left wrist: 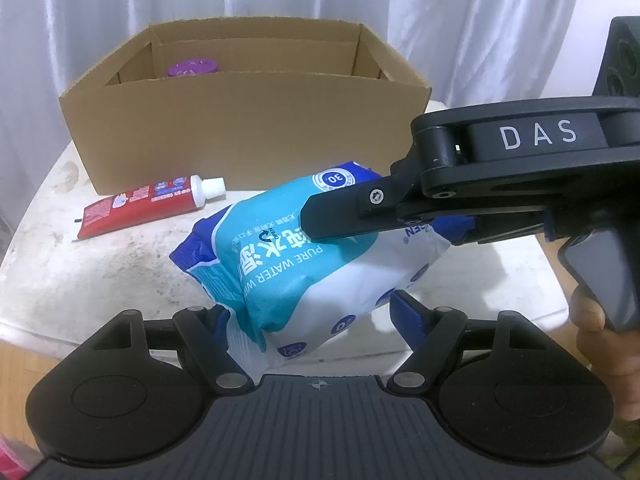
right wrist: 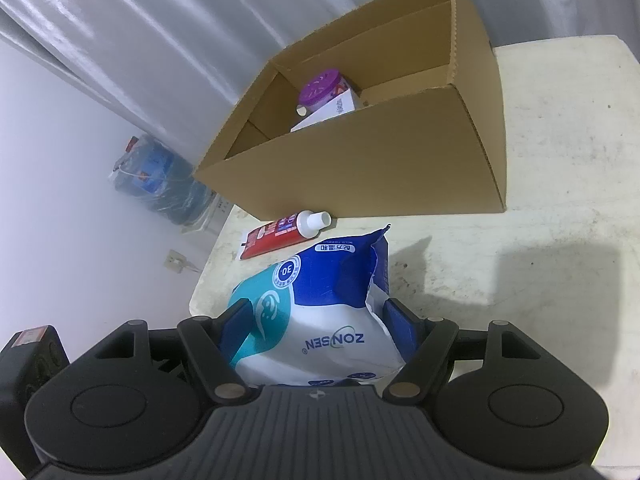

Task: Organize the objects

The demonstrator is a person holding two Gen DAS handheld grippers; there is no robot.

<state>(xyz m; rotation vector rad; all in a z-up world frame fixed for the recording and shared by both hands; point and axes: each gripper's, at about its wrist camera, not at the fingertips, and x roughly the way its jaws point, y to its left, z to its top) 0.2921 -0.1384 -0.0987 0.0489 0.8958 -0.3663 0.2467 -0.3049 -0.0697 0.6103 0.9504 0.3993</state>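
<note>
Resting on the surface (right wrist: 560, 128) are one cardboard box (left wrist: 240, 132), one red tube (left wrist: 148, 204) and one wipes pack (left wrist: 320, 276), which both grippers, left (left wrist: 316, 320) and right (right wrist: 316, 328), angled downward, grasp between their fingers.

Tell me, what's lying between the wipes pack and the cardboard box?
A red toothpaste tube lies on the table between the wipes pack and the cardboard box; both wrist views show it.
</note>
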